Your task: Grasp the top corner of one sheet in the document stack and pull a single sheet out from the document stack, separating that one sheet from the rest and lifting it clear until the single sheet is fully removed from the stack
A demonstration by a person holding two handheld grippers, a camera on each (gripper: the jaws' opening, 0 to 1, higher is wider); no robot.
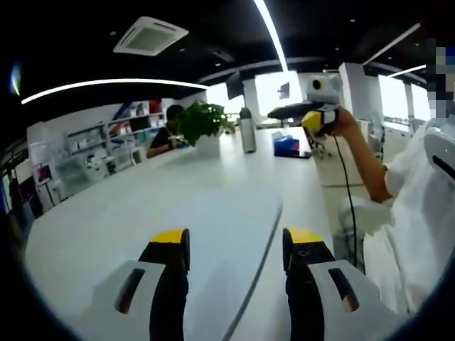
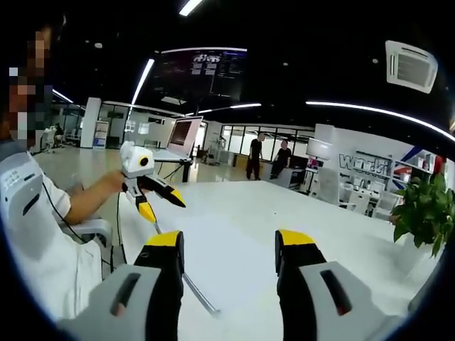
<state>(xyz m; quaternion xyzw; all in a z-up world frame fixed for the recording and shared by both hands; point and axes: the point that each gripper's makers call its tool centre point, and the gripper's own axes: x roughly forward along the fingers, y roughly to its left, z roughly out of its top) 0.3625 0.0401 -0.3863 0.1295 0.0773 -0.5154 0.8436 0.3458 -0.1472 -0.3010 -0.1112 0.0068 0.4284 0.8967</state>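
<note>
Yellow-tipped jaws of my left gripper (image 1: 236, 245) rise nearest in the left gripper view, spread wide with nothing between them, hovering over the white table (image 1: 178, 206). Farther along that table stand a potted plant (image 1: 201, 124), a metal bottle (image 1: 247, 131) and a blue box (image 1: 287, 145), well apart from my jaws. My right gripper shows at the upper right of this view, held up in my hand (image 1: 343, 122) above the table's far edge.

Over in the right gripper view, my right gripper (image 2: 229, 249) likewise stands wide apart, empty, above the bare tabletop. My left gripper appears there at the left, its jaws parted, raised clear of the surface. Two people (image 2: 269, 158) stand in the background by the glass walls. I cannot make out the document stack anywhere on the table in either view.
</note>
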